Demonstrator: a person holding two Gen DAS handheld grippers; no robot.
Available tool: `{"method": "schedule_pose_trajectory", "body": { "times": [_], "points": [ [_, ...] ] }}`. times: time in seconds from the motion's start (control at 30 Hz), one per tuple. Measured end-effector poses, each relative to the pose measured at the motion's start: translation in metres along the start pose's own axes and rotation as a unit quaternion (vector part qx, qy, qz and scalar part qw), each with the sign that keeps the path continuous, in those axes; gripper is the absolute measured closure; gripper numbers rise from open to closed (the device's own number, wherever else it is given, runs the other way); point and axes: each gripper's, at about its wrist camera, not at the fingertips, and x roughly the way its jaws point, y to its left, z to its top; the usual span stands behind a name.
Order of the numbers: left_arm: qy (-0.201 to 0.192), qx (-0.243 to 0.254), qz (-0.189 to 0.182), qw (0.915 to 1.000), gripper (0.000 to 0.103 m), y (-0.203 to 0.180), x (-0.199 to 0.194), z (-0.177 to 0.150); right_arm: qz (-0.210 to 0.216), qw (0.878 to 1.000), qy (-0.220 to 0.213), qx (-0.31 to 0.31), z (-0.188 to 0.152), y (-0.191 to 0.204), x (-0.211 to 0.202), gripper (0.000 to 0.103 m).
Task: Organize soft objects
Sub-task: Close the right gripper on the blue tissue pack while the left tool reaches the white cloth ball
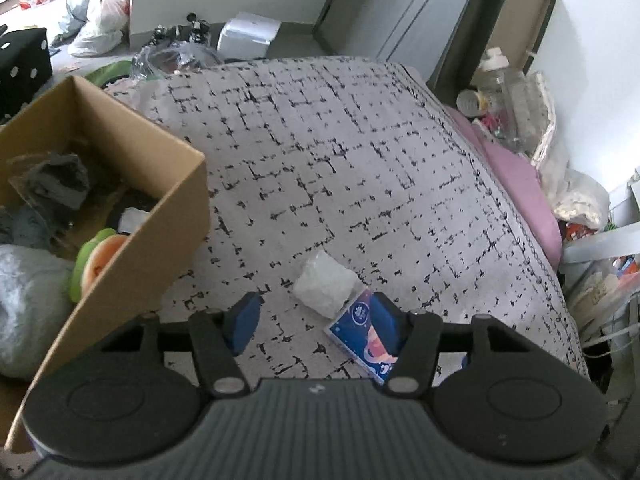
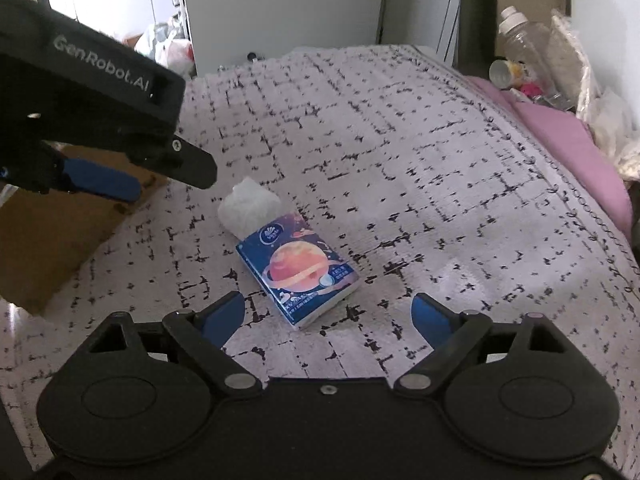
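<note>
So the whole thing sits on a bed with a grey bedspread (image 1: 360, 160) covered in a broken black grid print. Far left in the left wrist view there's an open cardboard box (image 1: 160, 216) parked on the bed, already holding stuff: a dark grey crumpled item (image 1: 60, 180), a green and orange plush toy (image 1: 96, 260), plus a pale grey bag (image 1: 24, 304) down at the very edge. That box wall is just beside the left gripper's (image 1: 316, 320) left finger, so things are tight on that side.

Moving right, the left gripper is about half open with nothing in it. Its right finger (image 1: 384, 320) sits right at the edge of the tissue pack (image 2: 296, 272), a small blue one with an orange planet printed on it. Can't tell if it actually touches. A white crumpled wad (image 2: 248, 206) lies touching the pack's far end, ahead of the fingers.

From the right wrist view, the right gripper (image 2: 328, 316) is wide open and empty, with the tissue pack lying flat on the bedspread between and just ahead of its fingers, not touched. The left gripper hangs in the upper left of that view, above the box side.

Far right, past a pink sheet (image 1: 516, 184) at the bed's edge, there's clutter: a clear plastic bottle (image 2: 520, 36), a small can (image 1: 472, 102), and crinkly plastic bags (image 1: 576, 196).
</note>
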Motion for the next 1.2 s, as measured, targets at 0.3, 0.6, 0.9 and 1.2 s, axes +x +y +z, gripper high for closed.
{"method": "schedule_pose_trajectory", "body": {
  "times": [0.3,0.6,0.9,1.2],
  "points": [
    [0.026,-0.009,-0.002,0.9996,0.043,-0.002,0.026,0.007,-0.035,0.999,0.006,0.014,0.005,-0.001,0.033,0.014],
    [0.031,-0.026,0.006,0.9992,0.043,-0.001,0.045,0.019,-0.061,0.995,-0.063,-0.049,0.009,0.014,0.037,0.015],
    [0.039,-0.035,0.011,0.9986,0.042,-0.002,0.060,0.020,-0.013,0.999,-0.044,0.008,0.013,-0.001,0.043,0.043],
    [0.033,-0.020,0.033,0.9987,0.040,-0.003,0.076,0.017,-0.003,0.998,-0.007,0.066,0.014,-0.019,0.036,0.043]
  ]
}}
